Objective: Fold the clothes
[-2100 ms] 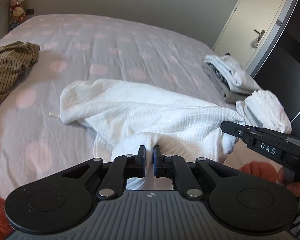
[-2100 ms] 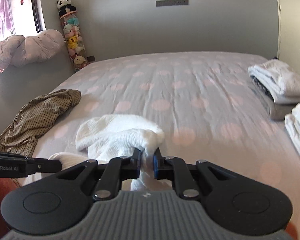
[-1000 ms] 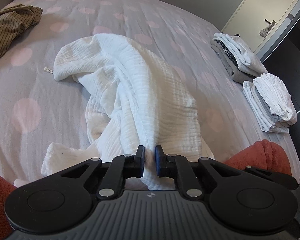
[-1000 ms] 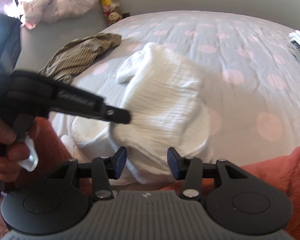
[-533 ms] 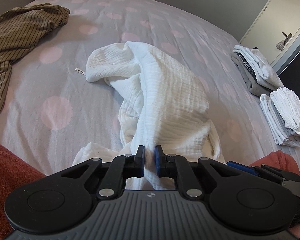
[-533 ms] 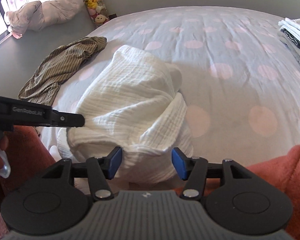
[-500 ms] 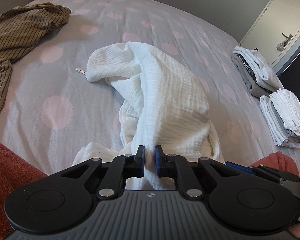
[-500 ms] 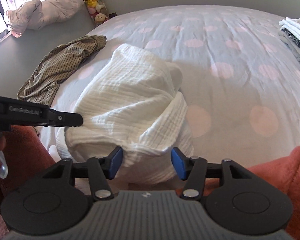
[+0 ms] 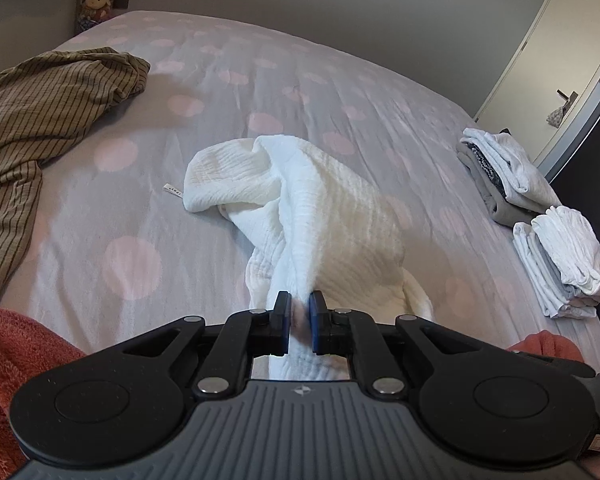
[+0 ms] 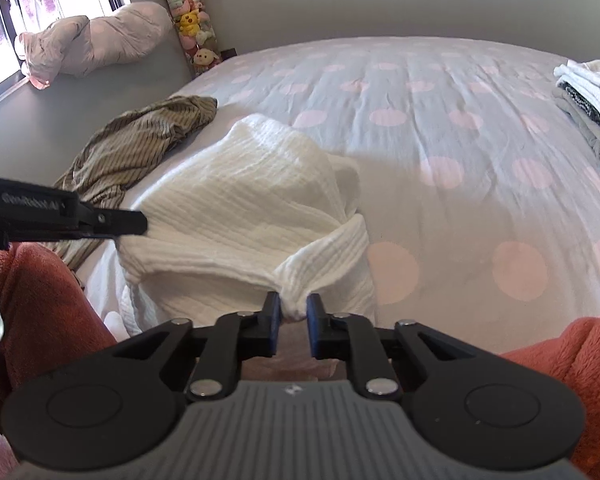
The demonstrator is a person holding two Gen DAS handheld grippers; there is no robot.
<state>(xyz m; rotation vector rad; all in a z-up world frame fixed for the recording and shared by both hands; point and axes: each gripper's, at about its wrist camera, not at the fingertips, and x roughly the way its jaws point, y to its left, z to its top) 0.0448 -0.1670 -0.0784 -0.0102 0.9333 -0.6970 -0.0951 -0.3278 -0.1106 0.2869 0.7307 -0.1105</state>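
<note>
White crinkled muslin, the garment [image 9: 300, 216] lies bunched in the near middle of the bed [image 9: 340, 92], one rounded end spread flat toward the far side and the rest drawn up into a ridge that runs back to the left tool [image 9: 299, 322], whose jaws stand narrow and pinch a gathered edge of it. In the right wrist view the right tool [image 10: 293, 322] has just been closing, and its blue pads now nip a small knot of the hem, so both ends of the near edge are held. This cloth looks light, soft and limp, ribbed with fine wrinkles; I judge it will sag and twist between the two grips rather than hold a line, and it is not slippery or fragile. Best hold would be at true corners or a seam, pulled apart until the edge is taut. A small tag [image 9: 172, 189] sticks out at its far left. Around it the bedsheet is smooth grey with pale pink dots; a brown striped garment [image 9: 40, 120] lies crumpled to the left, well apart, and two folded stacks [image 9: 540, 208] of white and grey sit at the right edge. Fuzzy coral sleeves [image 10: 572, 364] frame the near corners.
</note>
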